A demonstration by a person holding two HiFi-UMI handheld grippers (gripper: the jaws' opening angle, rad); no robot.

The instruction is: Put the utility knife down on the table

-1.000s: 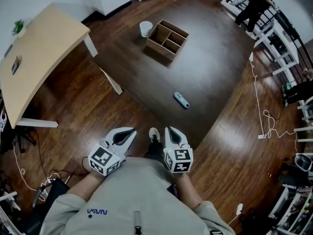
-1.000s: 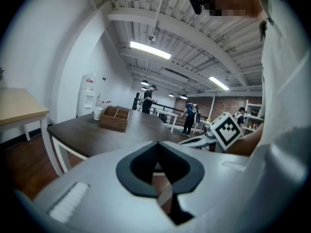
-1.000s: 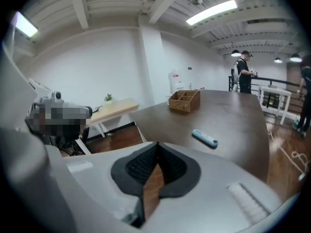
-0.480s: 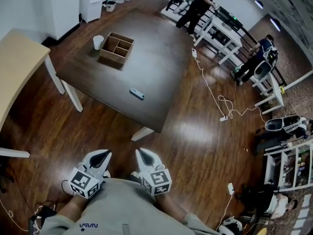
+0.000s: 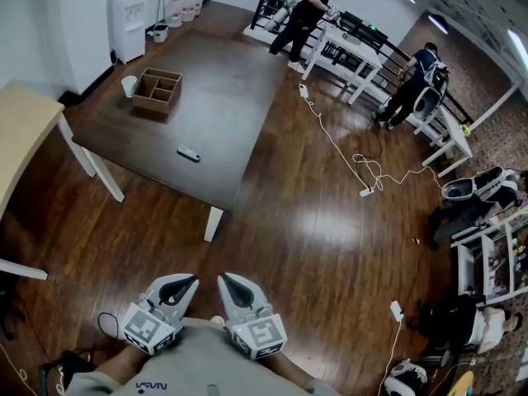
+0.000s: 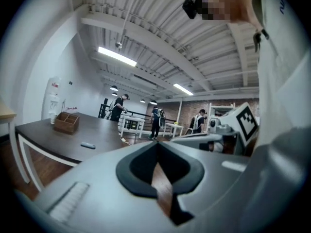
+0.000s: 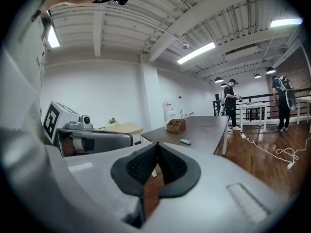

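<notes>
Left claw closed, empty, right claw likewise, utility knife on table

Dark table, utility knife, wooden box, cup

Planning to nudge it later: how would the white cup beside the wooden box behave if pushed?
The cup stands upright and looks taller than wide, so it would probably tip rather than slide. It looks thin and disposable, likely light and easily crushed.
</notes>
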